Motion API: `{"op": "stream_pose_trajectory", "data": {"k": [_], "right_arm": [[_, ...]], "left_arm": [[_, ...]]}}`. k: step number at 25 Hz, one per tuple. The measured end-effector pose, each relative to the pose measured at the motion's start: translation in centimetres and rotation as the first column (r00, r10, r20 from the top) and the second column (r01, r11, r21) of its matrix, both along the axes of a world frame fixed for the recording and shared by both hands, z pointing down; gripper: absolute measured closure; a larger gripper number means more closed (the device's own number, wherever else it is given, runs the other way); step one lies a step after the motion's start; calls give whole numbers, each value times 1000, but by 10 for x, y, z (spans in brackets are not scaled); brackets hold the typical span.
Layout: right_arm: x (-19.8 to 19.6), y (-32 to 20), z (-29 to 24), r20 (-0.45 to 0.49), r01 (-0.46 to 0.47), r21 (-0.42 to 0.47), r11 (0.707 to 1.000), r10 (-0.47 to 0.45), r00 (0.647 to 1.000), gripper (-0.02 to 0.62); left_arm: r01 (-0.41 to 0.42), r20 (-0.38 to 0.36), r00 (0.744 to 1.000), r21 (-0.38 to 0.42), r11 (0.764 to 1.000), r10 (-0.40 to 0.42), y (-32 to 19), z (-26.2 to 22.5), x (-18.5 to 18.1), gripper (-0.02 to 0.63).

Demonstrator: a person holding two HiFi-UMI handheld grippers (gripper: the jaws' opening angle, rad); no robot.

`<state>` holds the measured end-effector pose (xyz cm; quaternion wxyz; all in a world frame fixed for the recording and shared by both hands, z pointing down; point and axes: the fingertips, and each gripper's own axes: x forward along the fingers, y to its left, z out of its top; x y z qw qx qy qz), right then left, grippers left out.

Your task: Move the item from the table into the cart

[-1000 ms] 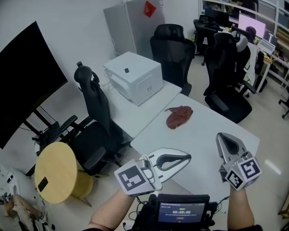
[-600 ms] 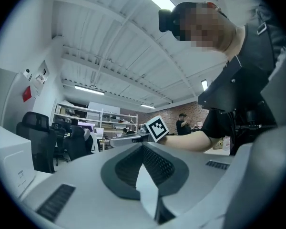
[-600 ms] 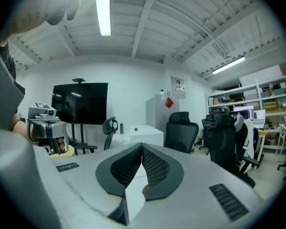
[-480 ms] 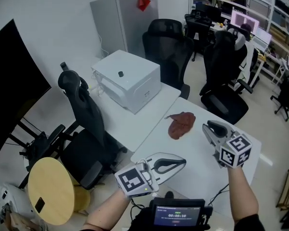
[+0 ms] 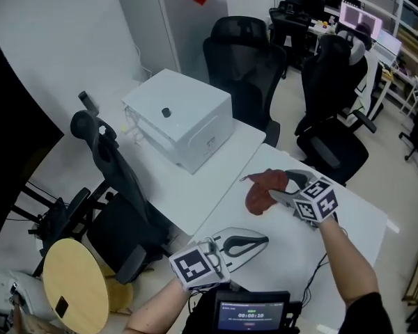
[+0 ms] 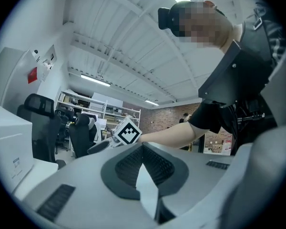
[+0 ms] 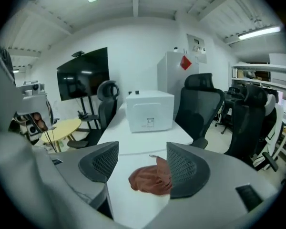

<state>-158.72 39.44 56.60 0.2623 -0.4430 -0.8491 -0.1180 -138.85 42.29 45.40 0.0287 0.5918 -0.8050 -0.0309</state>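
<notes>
A crumpled reddish-brown cloth (image 5: 261,190) lies on the white table (image 5: 348,221). My right gripper (image 5: 279,185) has reached it. Its jaws have just been opening and now stand apart, one to each side of the cloth's near edge. In the right gripper view the cloth (image 7: 148,179) lies between and just beyond the two pads (image 7: 101,160), which do not press on it. My left gripper (image 5: 259,241) hovers low over the table's near corner, shut and empty. In the left gripper view its pads (image 6: 133,163) meet, and the right gripper's marker cube (image 6: 127,131) shows beyond.
A white box (image 5: 180,117) stands on the adjoining table. Black office chairs (image 5: 244,61) ring the tables, one (image 5: 115,179) at the left side. A round wooden side table (image 5: 73,284) and a large dark screen (image 5: 14,152) stand at the left. A small display (image 5: 252,310) hangs below me.
The right gripper has travelled forward and down from the table's near edge to the cloth, and its jaws have gone from shut to open. The left gripper has followed toward the table, still shut.
</notes>
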Motion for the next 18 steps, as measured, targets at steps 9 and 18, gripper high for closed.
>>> {"op": "stream_pose_trajectory", "data": {"k": [9, 18], "right_arm": [[-107, 23, 158, -207, 86, 272, 958, -29, 978, 225], [-159, 13, 282, -350, 143, 420, 896, 15, 937, 167]], "left_arm": [[-29, -57, 998, -17, 999, 28, 41, 58, -111, 609], [-73, -103, 992, -64, 995, 66, 51, 117, -170, 609]]}}
